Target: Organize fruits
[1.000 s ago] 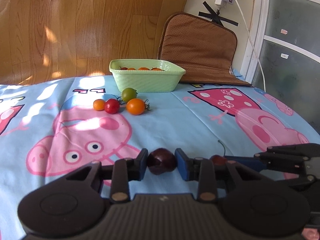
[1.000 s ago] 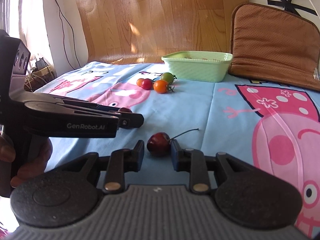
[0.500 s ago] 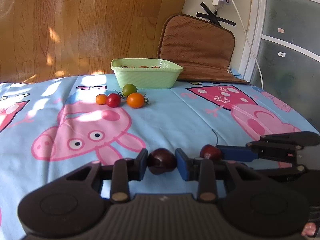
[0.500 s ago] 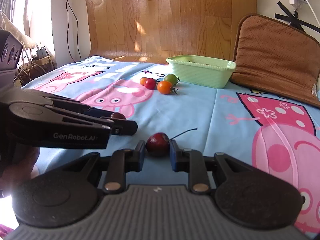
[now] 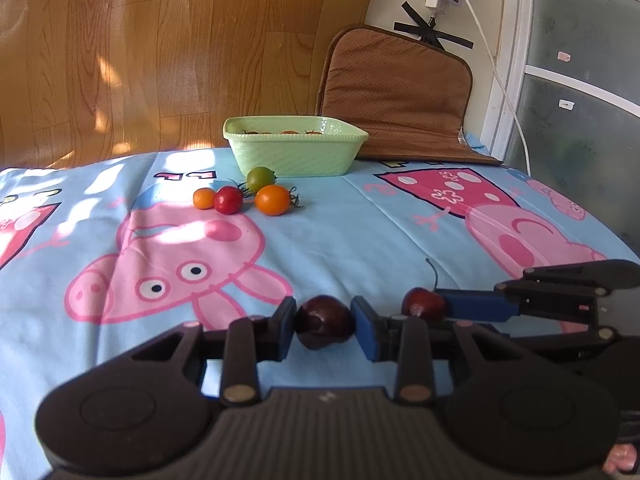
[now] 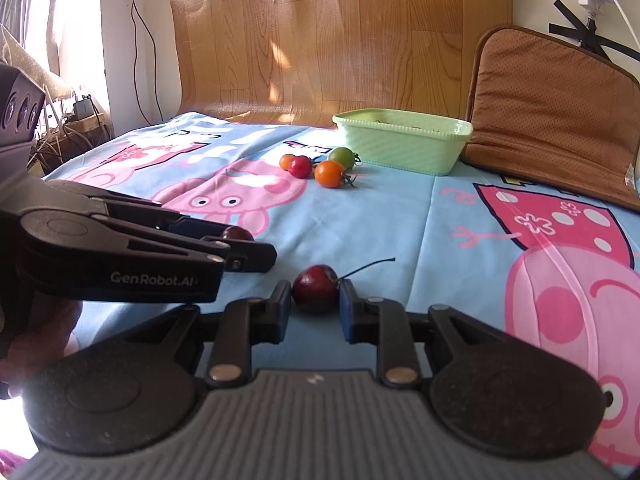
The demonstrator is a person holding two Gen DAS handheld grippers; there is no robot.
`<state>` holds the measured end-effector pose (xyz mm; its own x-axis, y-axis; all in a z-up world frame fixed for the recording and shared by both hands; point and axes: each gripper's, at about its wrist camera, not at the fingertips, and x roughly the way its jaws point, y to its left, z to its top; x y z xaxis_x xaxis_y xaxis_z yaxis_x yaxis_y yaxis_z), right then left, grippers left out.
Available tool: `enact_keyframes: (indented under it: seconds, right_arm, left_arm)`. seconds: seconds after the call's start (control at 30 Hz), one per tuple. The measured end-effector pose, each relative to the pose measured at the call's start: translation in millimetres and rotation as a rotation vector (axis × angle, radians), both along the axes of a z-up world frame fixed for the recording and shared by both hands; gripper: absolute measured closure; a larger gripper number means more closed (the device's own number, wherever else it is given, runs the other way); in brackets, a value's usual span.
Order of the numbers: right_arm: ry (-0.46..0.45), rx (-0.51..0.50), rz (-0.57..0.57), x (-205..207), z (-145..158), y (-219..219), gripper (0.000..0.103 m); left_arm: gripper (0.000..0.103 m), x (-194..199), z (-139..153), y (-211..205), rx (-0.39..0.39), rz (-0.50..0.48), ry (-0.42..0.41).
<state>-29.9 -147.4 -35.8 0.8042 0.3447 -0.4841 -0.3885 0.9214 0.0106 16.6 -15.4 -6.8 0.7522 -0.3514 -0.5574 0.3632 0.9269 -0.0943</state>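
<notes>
My left gripper (image 5: 325, 322) is shut on a dark cherry (image 5: 325, 320) and holds it just above the blue cartoon cloth. My right gripper (image 6: 315, 298) is shut on a red cherry with a stem (image 6: 315, 289); that cherry also shows in the left wrist view (image 5: 424, 305). The left gripper's cherry shows in the right wrist view (image 6: 236, 234). A green bowl (image 5: 294, 152) with tomatoes inside stands at the back. In front of it lie a green tomato (image 5: 261, 178), an orange tomato (image 5: 273, 200), a red tomato (image 5: 228, 200) and a small orange one (image 5: 204, 198).
A brown cushion (image 5: 394, 96) leans against the wall behind the bowl. A wooden-pattern sheet (image 5: 160, 52) covers the back wall. A white cable (image 5: 496, 64) hangs at the right by a glass door. The cloth's edge drops off at the right.
Both grippers have lifted a little with their cherries and stay shut. The view has tilted up slightly, so the bowl and tomatoes sit lower and nearer.
</notes>
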Motion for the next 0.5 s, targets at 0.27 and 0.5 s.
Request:
enact_keyframes:
  seconds: [0.27,0.5]
  right_arm:
    - [0.0,-0.002,0.001,0.5,-0.2,-0.3,0.075]
    - [-0.001,-0.004,0.001,0.5,-0.4,0.0,0.075]
  left_arm:
    - [0.071,0.2,0.2,0.5,0.001,0.0,0.0]
    - [0.071,0.2,0.6,0.8,0.0,-0.001,0.001]
